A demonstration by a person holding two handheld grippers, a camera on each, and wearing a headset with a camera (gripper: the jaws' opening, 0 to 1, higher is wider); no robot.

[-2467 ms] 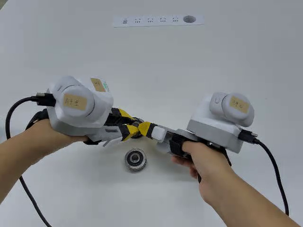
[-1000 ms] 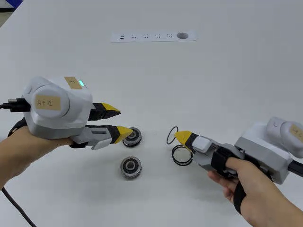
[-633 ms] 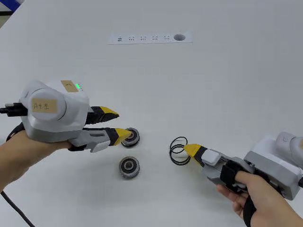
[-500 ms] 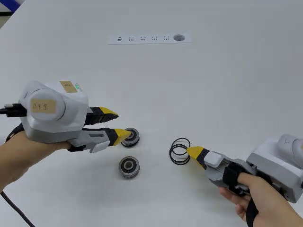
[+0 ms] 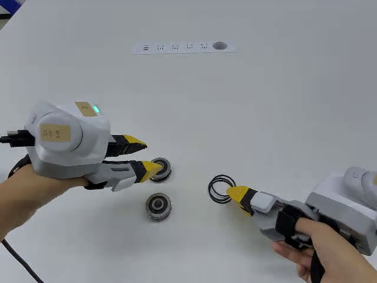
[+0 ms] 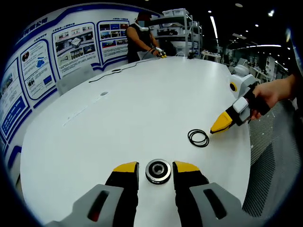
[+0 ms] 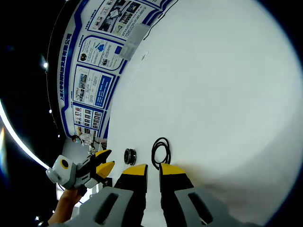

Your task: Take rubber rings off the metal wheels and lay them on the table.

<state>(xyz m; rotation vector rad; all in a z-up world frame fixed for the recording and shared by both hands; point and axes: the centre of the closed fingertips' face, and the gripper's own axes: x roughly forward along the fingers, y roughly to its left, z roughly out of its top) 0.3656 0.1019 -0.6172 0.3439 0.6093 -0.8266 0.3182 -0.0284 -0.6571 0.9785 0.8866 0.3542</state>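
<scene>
1. Your right gripper [image 5: 235, 193] has let go. A second ago it carried a ring above the table. Now two rubber rings [image 5: 220, 188] lie flat and overlapping on the white table [image 5: 283, 106], with the gripper's yellow tip just beside them on your side. In the right gripper view its jaws stand a narrow gap apart with nothing between them.
2. By my reading, that ring's step is finished: it is off its wheel and laid down with the first one.
3. Your left gripper [image 5: 147, 154] has hardly moved over the last second. Its jaws are wide apart and hold nothing. A metal wheel [image 6: 158, 170] lies on the table between the tips, and in the head view it sits close against the lower tip.
4. A second wheel [image 5: 158, 206] lies nearer you, apart from both grippers. The wheels are too small for me to tell whether either one still wears a ring, so check before you reach.
5. The table is plain, smooth and pale, so the thin black rings stand out well on it. A white power strip [image 5: 182, 46] lies well away towards the far side.
6. In the left gripper view, posters [image 6: 75, 45] cover the wall, and another person [image 6: 142, 33] stands at the table's far end in front of some shelving.
</scene>
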